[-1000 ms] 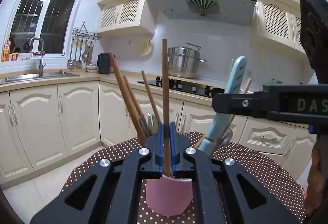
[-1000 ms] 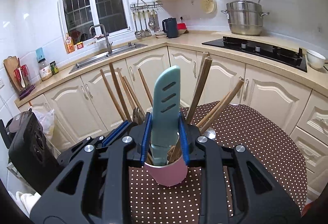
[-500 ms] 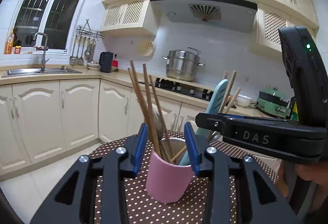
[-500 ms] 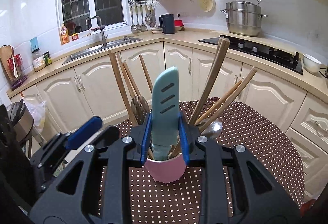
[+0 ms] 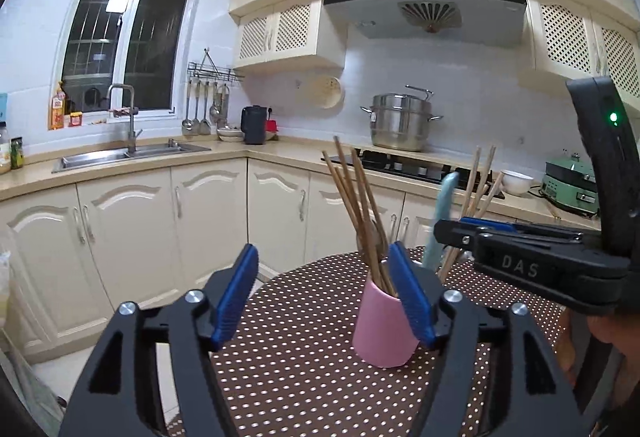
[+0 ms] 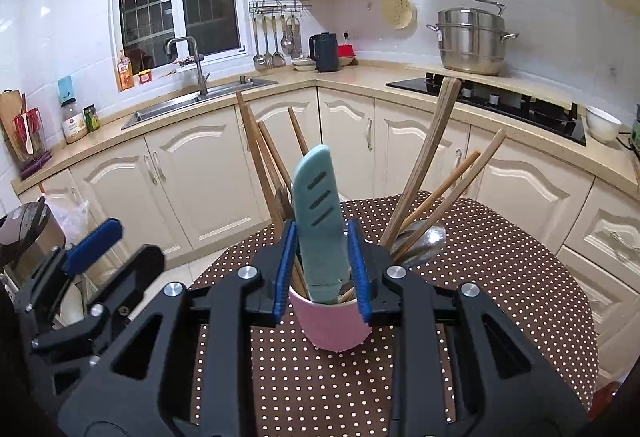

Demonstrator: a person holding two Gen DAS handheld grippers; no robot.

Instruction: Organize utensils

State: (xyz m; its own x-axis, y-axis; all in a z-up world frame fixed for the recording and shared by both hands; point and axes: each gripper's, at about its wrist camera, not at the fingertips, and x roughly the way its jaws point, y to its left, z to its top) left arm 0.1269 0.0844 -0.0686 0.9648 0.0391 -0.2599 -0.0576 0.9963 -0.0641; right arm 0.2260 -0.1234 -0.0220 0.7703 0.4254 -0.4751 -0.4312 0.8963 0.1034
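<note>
A pink cup (image 5: pixel 380 329) (image 6: pixel 332 325) stands on the brown dotted tablecloth (image 5: pixel 300 357) and holds several wooden chopsticks (image 5: pixel 356 205) (image 6: pixel 424 165), a metal spoon (image 6: pixel 424 237) and a teal knife (image 6: pixel 320 221) (image 5: pixel 440 213). My right gripper (image 6: pixel 321 237) hovers over the cup's rim. Its jaws are opening around the knife, which leans left with a thin gap at each pad. My left gripper (image 5: pixel 323 253) is back from the cup on its left. Those jaws are opening wide, with nothing between them.
Cream cabinets and a counter curve behind the table, with a sink (image 5: pixel 120 155), a black kettle (image 5: pixel 254 125), a hob (image 6: pixel 488 101) and a steel pot (image 5: pixel 400 121). A rice cooker (image 6: pixel 20 229) stands low at the left. A hand (image 5: pixel 600 333) holds the right gripper.
My left gripper let go of a wooden chopstick in the cup, opened wide and drew back to the left. My right gripper's jaws eased apart and the teal knife tilted left.
</note>
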